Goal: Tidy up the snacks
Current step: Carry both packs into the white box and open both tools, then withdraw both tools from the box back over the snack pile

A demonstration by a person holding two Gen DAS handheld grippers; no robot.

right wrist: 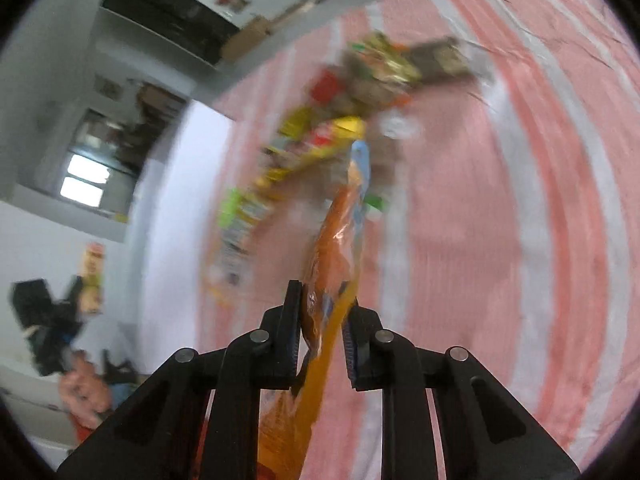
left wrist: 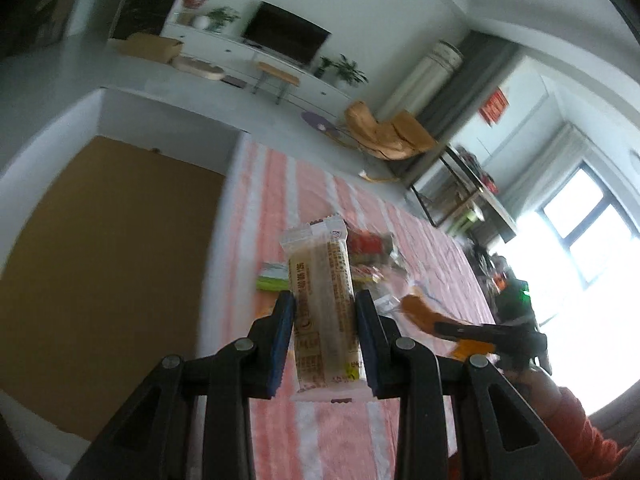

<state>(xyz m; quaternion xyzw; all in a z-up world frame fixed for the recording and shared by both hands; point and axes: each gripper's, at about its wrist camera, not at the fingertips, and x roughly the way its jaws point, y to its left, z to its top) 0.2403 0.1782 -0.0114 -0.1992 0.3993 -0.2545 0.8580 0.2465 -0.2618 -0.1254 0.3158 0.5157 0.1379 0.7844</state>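
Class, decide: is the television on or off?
Off, apparently. The television screen is uniformly dark in the left wrist view, though the picture is blurred.

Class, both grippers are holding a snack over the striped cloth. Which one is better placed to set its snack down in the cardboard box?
Probably the left. The left gripper, shut on the beige snack bar, has the open cardboard box right beside it. The right gripper, shut on the orange packet, faces only the snack pile.

Count: 2 claws, left claw and right claw; 1 tan bar packet; 1 orange packet; 1 striped desk; loose snack pile blurred, uncountable.
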